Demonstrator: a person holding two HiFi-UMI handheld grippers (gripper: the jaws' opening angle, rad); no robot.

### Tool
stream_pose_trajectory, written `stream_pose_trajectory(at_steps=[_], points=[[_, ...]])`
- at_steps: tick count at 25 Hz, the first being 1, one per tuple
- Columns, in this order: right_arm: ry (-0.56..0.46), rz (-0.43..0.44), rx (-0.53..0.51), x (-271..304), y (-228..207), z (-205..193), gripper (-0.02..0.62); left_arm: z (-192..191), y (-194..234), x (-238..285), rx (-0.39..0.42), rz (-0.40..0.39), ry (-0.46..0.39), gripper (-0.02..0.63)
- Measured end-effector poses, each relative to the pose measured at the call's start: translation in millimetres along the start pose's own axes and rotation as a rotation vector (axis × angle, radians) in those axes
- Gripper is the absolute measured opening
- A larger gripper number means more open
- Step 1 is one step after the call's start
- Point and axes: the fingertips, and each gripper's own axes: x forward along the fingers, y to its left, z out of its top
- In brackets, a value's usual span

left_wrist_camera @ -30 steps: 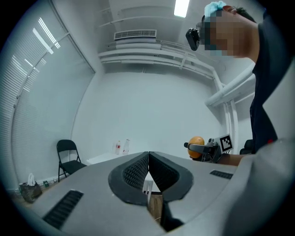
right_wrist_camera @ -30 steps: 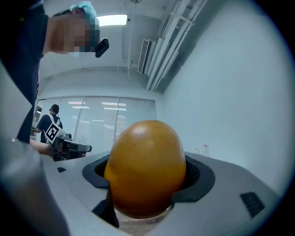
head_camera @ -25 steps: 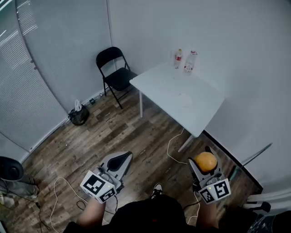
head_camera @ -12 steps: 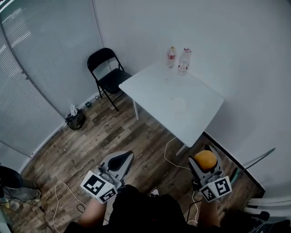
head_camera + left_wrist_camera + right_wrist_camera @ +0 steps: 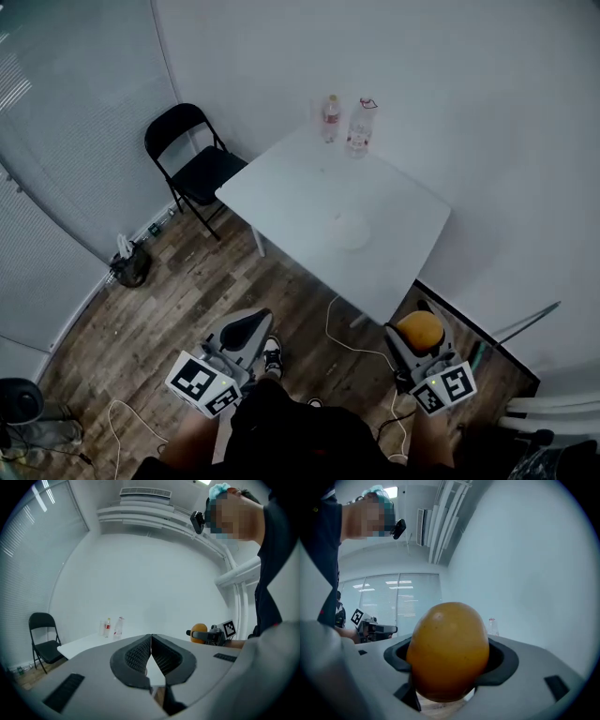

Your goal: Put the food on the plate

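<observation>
Right gripper is clamped on a round orange fruit, jaws pressing its two sides, and most of the fruit bulges above them. Left gripper has its jaws pressed together with nothing in them. The person stands on the wood floor well apart from the white counter, so the food is in the air at the person's right side and nowhere near the plate. Main risk, I'd say: the skin looks smooth and the hold is low on the fruit, so a jolt while walking could let it squirt out and drop to the floor. A white cable loops on the floor between the person and the counter, a likely snag for a foot. The plate is pale on a pale top and hard to pick out, so the set-down could land beside it instead of on it. It looks shallow, and a round fruit let go from any height may roll off it and across the counter. Two bottles stand at the far edge, well apart from the plate, so there is little chance of knocking them unless the reach overshoots.
</observation>
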Motion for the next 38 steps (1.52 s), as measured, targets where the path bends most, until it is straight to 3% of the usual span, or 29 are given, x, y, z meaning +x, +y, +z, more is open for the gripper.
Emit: stream_pose_trajectory(at_steps=[6,10,18,23,31,38], points=[[0.017,-0.073,-0.047,91.0,-25.9,11.0,0.362,22.7,84.2,67.6,-0.029,-0.099,-0.004,0.023],[0.029,-0.114,-0.047,146.8,-42.4,16.6,0.362,33.5,129.7,106.8,-0.004,-0.16,0.031,0.023],[0.188,-0.238,-0.044,216.6,-98.7,-27.6,0.362,31.0,196.6,160.7,-0.025,-0.203,0.077,0.023],[0.33,-0.263,-0.014,243.8,-157.4,-78.7,0.362,24.8,207.3,194.2,-0.044,-0.166,0.095,0.023],[0.592,-0.116,-0.009,295.3,-211.6,-193.9,0.363,2.6,194.5,217.4,-0.071,-0.047,0.138,0.023],[0.763,-0.05,-0.062,335.9,-230.2,-273.5,0.363,-21.4,212.0,216.3,-0.113,0.038,0.178,0.023]])
